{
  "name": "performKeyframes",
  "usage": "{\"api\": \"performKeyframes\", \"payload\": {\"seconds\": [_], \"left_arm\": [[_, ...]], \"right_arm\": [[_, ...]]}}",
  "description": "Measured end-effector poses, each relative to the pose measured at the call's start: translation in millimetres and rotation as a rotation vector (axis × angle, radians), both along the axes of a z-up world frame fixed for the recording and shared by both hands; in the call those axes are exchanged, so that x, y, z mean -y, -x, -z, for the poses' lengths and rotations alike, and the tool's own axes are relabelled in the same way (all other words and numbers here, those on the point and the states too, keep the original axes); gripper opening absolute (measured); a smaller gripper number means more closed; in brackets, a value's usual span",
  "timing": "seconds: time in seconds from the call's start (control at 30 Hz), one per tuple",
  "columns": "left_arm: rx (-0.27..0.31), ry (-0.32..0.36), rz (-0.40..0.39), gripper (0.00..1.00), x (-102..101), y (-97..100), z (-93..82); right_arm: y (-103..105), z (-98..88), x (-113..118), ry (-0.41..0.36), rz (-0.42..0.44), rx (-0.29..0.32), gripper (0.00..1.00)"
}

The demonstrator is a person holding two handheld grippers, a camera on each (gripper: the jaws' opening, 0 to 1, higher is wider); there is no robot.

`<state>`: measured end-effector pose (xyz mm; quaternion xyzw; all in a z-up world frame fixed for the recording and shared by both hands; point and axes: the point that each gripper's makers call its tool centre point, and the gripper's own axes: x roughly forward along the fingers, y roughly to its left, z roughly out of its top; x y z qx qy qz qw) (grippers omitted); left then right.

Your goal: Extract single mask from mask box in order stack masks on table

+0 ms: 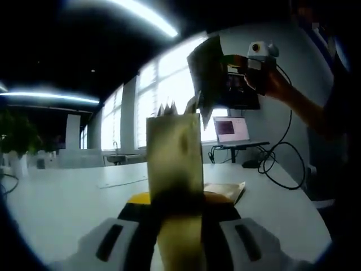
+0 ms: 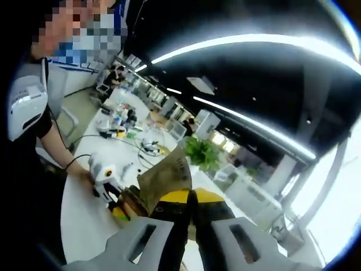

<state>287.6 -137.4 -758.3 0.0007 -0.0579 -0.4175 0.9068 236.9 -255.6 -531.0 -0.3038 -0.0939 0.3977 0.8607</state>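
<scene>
In the left gripper view my left gripper (image 1: 177, 212) is shut on the tan mask box (image 1: 175, 158), which stands upright between its jaws above the white table (image 1: 67, 197). Up and to the right, my right gripper (image 1: 219, 84), held by a person's hand (image 1: 276, 84), lifts a dark, flat packaged mask (image 1: 204, 70) over the box's open top. In the right gripper view my right gripper (image 2: 189, 199) is shut on that brownish mask (image 2: 165, 179). The left gripper (image 2: 107, 179) with the box sits lower left of it. Another flat mask packet (image 1: 227, 191) lies on the table behind the box.
At the far right of the table stand a laptop (image 1: 231, 130) on a stand and looping black cables (image 1: 276, 164). A plant (image 2: 203, 152) and cluttered desks (image 2: 121, 121) lie farther off. The person's arm (image 2: 53, 147) reaches in from the left.
</scene>
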Motion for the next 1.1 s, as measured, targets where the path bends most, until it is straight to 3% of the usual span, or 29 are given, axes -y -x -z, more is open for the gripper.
{"api": "performKeyframes", "payload": {"seconds": [0.33, 0.77, 1.1], "left_arm": [[0.002, -0.001, -0.002, 0.32, 0, 0.1, -0.1], [0.001, 0.0, -0.002, 0.32, -1, -0.6, -0.2], [0.001, 0.0, -0.002, 0.32, 0, 0.1, -0.5]], "right_arm": [[2, -13.2, 22, -0.014, 0.065, 0.028, 0.0], [-4, -29.3, 65, -0.046, 0.225, 0.058, 0.0], [3, -32.3, 93, 0.015, 0.304, 0.062, 0.0]]}}
